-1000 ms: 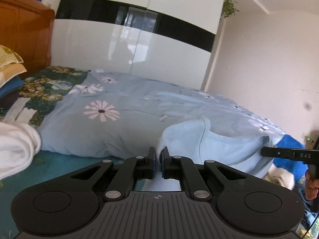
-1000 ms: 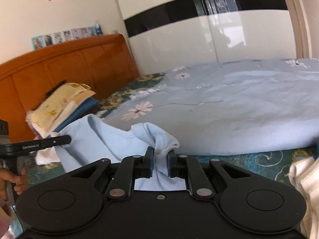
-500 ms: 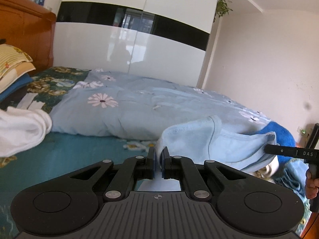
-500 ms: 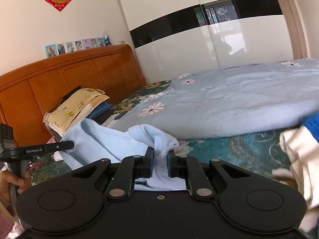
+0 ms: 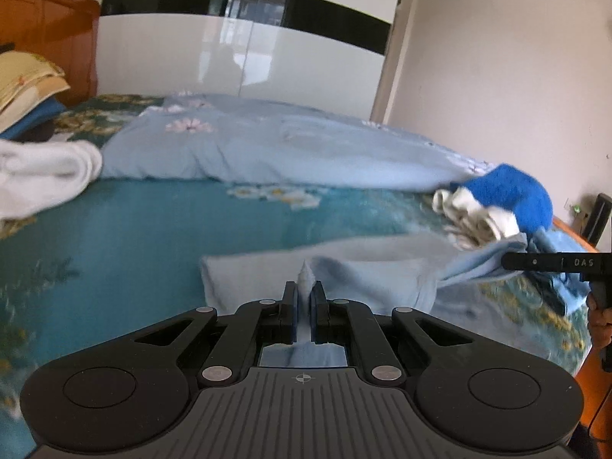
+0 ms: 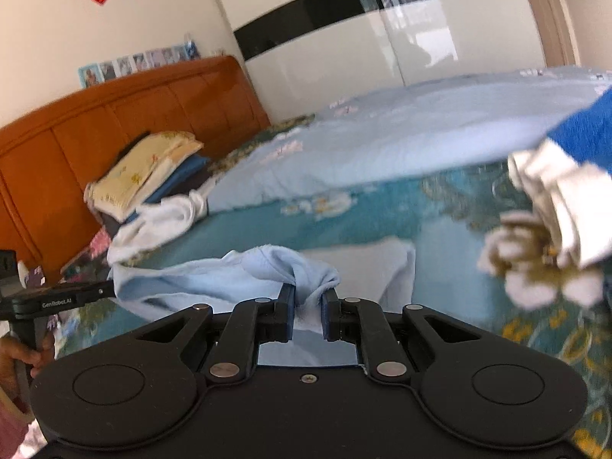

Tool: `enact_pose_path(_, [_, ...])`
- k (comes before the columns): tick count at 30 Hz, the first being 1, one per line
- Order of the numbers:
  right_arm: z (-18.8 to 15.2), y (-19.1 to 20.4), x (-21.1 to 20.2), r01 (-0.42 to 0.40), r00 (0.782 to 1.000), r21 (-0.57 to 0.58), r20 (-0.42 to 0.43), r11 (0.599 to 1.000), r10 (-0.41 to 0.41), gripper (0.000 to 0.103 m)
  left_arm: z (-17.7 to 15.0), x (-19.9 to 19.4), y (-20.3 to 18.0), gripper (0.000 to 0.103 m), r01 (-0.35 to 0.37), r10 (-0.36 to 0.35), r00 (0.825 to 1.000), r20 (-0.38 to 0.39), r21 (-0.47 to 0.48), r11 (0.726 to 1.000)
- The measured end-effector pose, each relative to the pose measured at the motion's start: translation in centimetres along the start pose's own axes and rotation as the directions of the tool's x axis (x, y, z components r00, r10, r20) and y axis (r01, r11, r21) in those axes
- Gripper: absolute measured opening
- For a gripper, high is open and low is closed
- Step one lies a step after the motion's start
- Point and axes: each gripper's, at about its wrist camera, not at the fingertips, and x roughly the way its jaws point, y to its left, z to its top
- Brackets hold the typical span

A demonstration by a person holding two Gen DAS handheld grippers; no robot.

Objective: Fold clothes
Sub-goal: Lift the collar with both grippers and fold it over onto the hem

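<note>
A light blue garment [image 5: 367, 267] lies spread low over the teal floral bed sheet [image 5: 134, 237], stretched between both grippers. My left gripper [image 5: 304, 298] is shut on a pinched edge of it. My right gripper [image 6: 308, 306] is shut on a bunched fold of the same garment [image 6: 267, 267]. The right gripper's finger also shows at the right edge of the left wrist view [image 5: 550, 262], and the left gripper's finger at the left edge of the right wrist view [image 6: 61, 298].
A light blue flowered duvet [image 5: 267, 149] lies across the back of the bed. White clothes [image 5: 42, 176] lie at the left, and a blue and white pile [image 5: 497, 206] at the right. An orange headboard [image 6: 95, 130] with stacked pillows [image 6: 141, 168] is behind.
Both grippers have come down and forward with the garment, from held up in the air to low over the sheet. The garment now lies partly flat on the bed.
</note>
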Motion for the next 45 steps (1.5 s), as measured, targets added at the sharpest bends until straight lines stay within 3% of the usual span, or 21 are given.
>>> enact_pose_path(9, [-3.3,0.0,-1.2,-0.013,0.999,0.008,-0.046,1.0,0.013,0.014,-2.7,-1.7,-0.1,0.005,-0.025,0.025,1.0,-0.005,-0.028,0.999])
enact_pose_path(20, [-2.5,0.1,-1.2,-0.008,1.0,0.014,-0.023,1.0,0.008,0.014,-1.8,-1.0,-0.9,0.005,-0.043,0.043,0.999,0.001,-0.019,0.999])
enact_pose_path(23, [-2.5,-0.2,-1.3,-0.007,1.0,0.047,-0.017,0.999,0.008,0.008,-1.9,-1.2,-0.9,0.004,-0.049,0.049,0.999,0.004,-0.03,0.998])
enact_pose_path(30, [-1.7,0.6,-3.1,-0.034,0.999,0.05,0.036,0.998,0.033,0.005,-0.9,-3.8,-0.8,0.003,-0.03,0.035,0.997,0.071,-0.066,0.997])
enact_pose_path(34, [-1.4,1.4,-5.0,-0.058,0.997,0.016,0.056,0.998,0.057,0.005,-1.3,-5.4,-1.2,0.003,-0.021,0.024,0.996,0.09,-0.033,0.999])
enact_pose_path(38, [-3.2,1.5,-5.6,-0.055,0.998,-0.004,0.004,0.998,0.055,0.005,-3.0,-5.2,-1.4,0.003,-0.031,0.031,0.999,0.044,-0.015,0.999])
enact_pose_path(45, [-6.7,-0.2,-4.2,-0.02,0.994,0.076,-0.108,0.997,0.028,0.006,-5.7,-4.2,-1.1,0.004,-0.042,0.04,0.998,-0.04,-0.033,0.999])
